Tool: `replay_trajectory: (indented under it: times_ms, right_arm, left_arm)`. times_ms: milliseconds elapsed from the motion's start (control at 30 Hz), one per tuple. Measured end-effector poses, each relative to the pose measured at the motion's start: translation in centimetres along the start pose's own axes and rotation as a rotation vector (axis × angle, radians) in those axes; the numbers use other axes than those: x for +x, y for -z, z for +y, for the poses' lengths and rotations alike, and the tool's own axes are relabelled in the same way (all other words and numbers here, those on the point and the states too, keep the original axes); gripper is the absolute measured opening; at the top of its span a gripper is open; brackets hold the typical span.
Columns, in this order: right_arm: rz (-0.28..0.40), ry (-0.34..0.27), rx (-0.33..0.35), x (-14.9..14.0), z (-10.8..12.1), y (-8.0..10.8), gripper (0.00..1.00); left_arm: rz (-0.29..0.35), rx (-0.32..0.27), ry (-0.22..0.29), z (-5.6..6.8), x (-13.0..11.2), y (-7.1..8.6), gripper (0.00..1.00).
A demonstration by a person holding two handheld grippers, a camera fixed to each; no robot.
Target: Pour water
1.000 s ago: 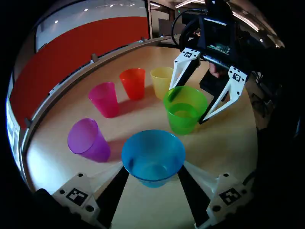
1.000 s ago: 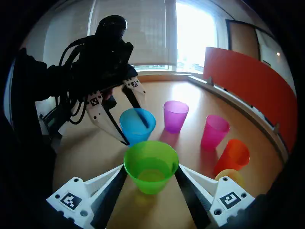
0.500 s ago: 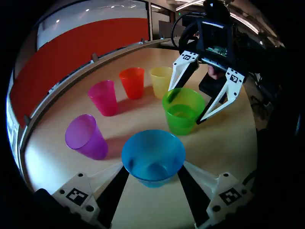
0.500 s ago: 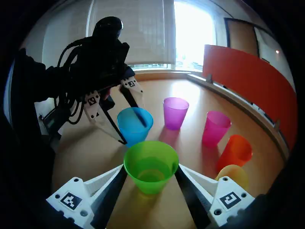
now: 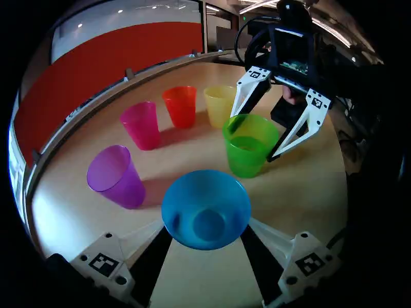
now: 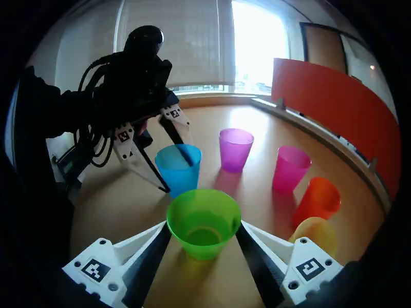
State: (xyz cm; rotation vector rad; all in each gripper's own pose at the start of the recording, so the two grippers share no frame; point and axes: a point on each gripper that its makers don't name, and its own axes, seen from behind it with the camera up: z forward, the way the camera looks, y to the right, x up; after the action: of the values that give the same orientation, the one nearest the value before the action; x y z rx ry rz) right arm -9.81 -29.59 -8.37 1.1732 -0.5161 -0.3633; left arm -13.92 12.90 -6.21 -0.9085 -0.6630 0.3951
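Gripping blue cup (image 5: 206,203) with left tool (image 5: 206,227), green cup (image 6: 204,210) with right tool (image 6: 203,225).

Window (image 6: 257,46) glare (fisheye-warped edges).

Two grippers face each other.
The left gripper (image 5: 206,226) fingers clamp the blue cup (image 5: 205,203); the right gripper (image 6: 204,227) fingers clamp the green cup (image 6: 204,213).

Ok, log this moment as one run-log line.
task: pour water | left gripper: shut on blue cup | right gripper: shut on green cup, water inside | both cups upright | pour: not yet begun
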Motion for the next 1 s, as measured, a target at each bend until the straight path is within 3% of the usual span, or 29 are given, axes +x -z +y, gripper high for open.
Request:
replay_trajectory:
  times_ms: [1000]
  right_arm:
    - [-0.002,-0.051,-0.038,-1.3,0.2,0.9,0.93]
  left_arm:
    - [-0.040,0.023,-0.008,0.0,-1.4,0.4,0.82]
